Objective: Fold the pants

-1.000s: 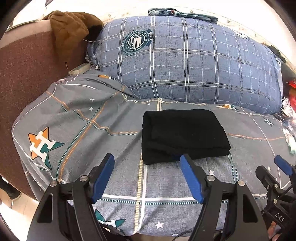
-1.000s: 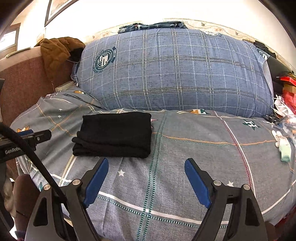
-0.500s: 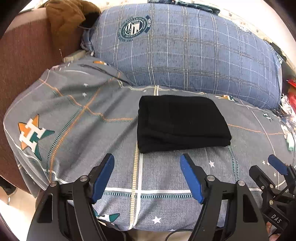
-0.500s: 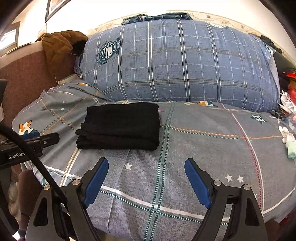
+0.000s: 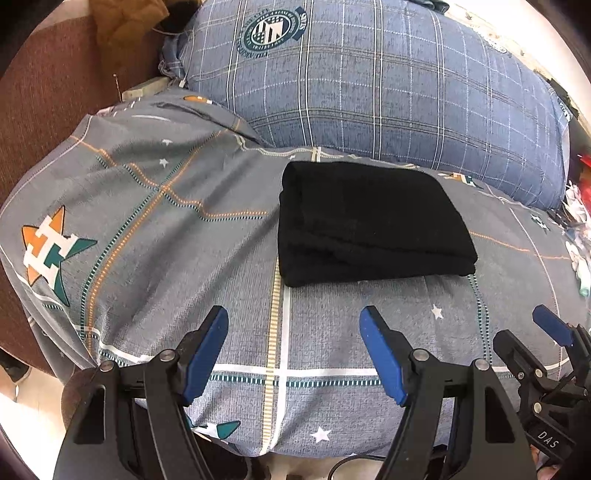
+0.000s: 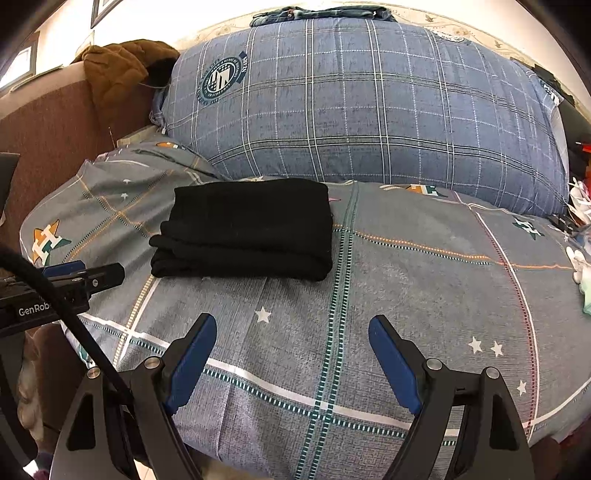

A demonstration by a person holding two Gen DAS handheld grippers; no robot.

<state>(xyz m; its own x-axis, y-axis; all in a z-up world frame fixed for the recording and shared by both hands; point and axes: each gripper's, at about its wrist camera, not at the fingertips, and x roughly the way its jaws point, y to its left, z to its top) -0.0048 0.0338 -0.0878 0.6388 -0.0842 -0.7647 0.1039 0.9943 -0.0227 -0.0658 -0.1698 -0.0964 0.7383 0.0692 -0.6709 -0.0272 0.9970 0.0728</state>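
Observation:
The black pants (image 5: 369, 221) lie folded into a thick rectangle on the grey patterned bedsheet (image 5: 166, 229), in front of the big pillow. They also show in the right wrist view (image 6: 247, 229), left of centre. My left gripper (image 5: 293, 321) is open and empty, held above the sheet just short of the pants' near edge. My right gripper (image 6: 291, 328) is open and empty, above the sheet to the right of the pants. Neither touches the pants.
A large blue plaid pillow (image 6: 369, 99) fills the back, with jeans (image 6: 321, 11) on top. A brown jacket (image 6: 118, 70) hangs on the brown headboard (image 5: 55, 96) at left. Small clutter (image 6: 581, 266) lies at the bed's right edge. The bed's front edge is under both grippers.
Both grippers have pulled back and lifted slightly from the folded pants, both open throughout. The pants have not moved.

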